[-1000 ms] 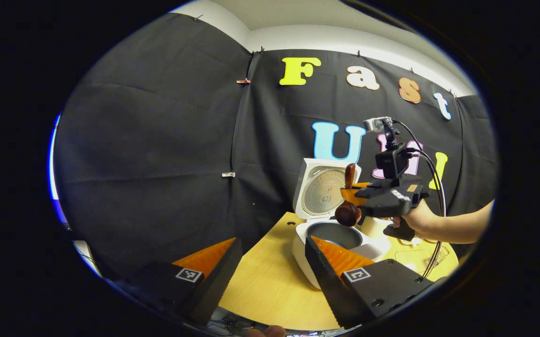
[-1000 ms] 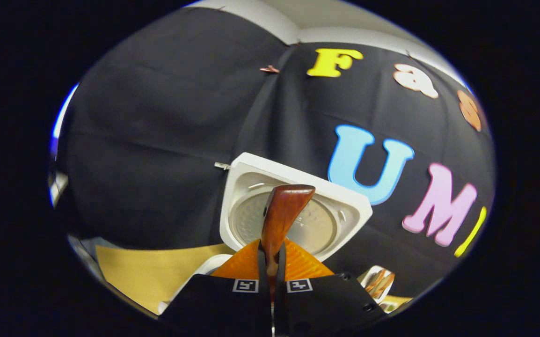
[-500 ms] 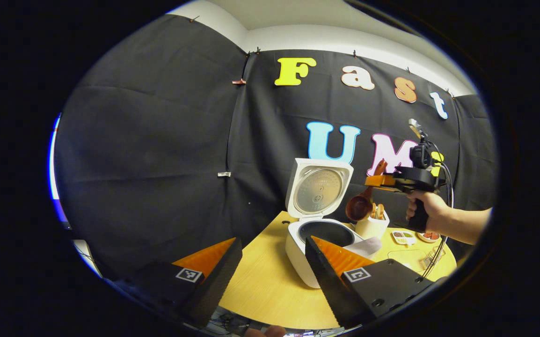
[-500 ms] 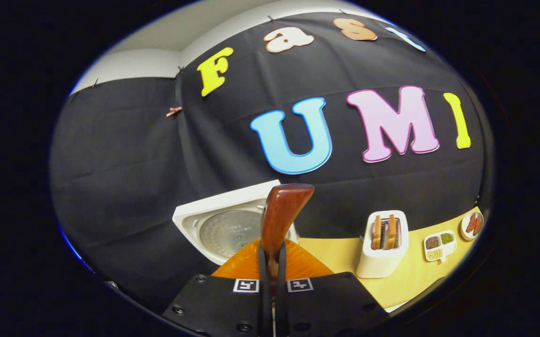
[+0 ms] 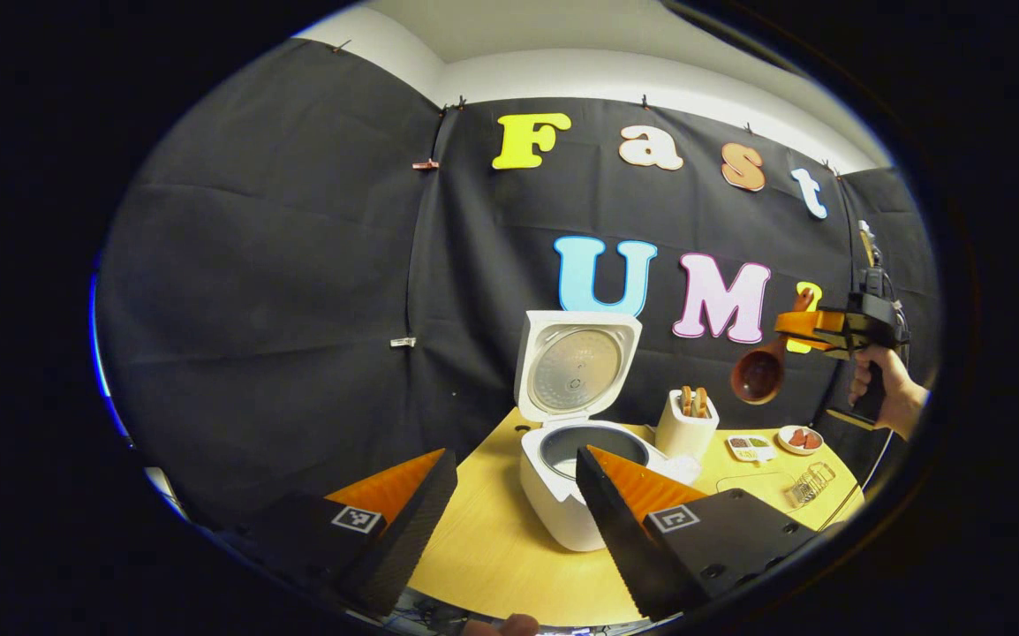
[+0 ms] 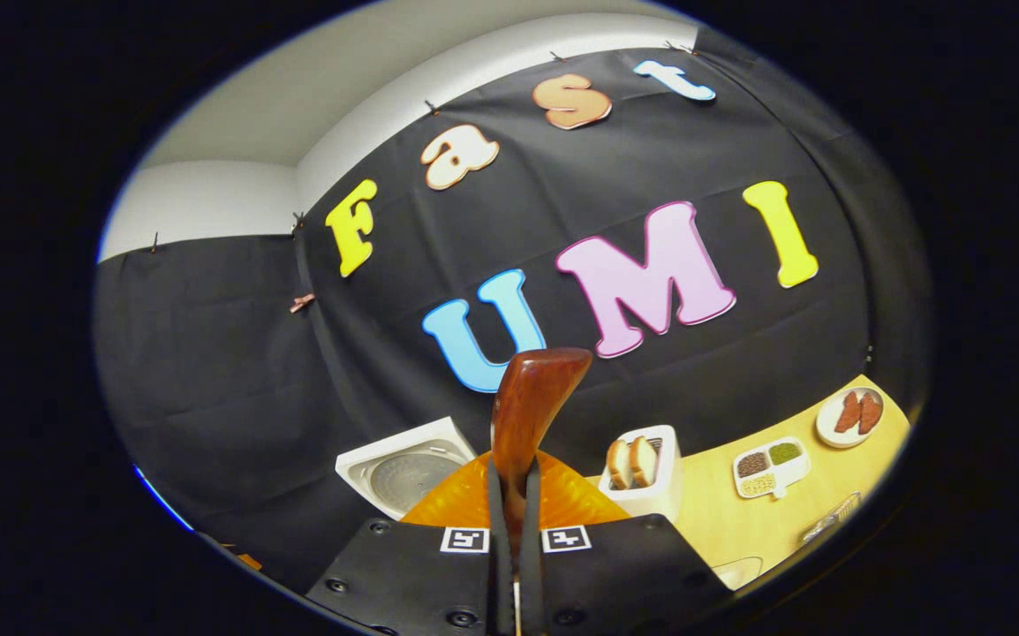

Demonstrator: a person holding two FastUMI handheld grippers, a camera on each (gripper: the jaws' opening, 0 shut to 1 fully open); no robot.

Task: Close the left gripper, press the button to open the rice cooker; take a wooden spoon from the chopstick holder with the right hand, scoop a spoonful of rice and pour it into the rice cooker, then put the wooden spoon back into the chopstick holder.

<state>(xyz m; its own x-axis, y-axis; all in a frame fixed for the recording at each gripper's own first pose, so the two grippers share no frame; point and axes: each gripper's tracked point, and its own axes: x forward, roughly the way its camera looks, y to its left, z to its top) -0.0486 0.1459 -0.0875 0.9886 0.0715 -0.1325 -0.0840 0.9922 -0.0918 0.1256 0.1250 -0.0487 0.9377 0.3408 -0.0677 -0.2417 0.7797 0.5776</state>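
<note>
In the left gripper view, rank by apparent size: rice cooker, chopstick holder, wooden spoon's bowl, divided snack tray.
Largest to smallest:
1. rice cooker
2. chopstick holder
3. wooden spoon bowl, held in the air, maybe nearer the camera, so unsure against the holder
4. divided snack tray

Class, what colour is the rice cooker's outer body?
White rice cooker, clearest in the left gripper view.

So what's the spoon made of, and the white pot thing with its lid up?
The wooden spoon, pinched in the right gripper, looks like dark reddish wood with a glossy varnish: it shines. The rice cooker seems smooth white plastic outside; under its raised lid sits a dull grey plate, probably metal.
</note>
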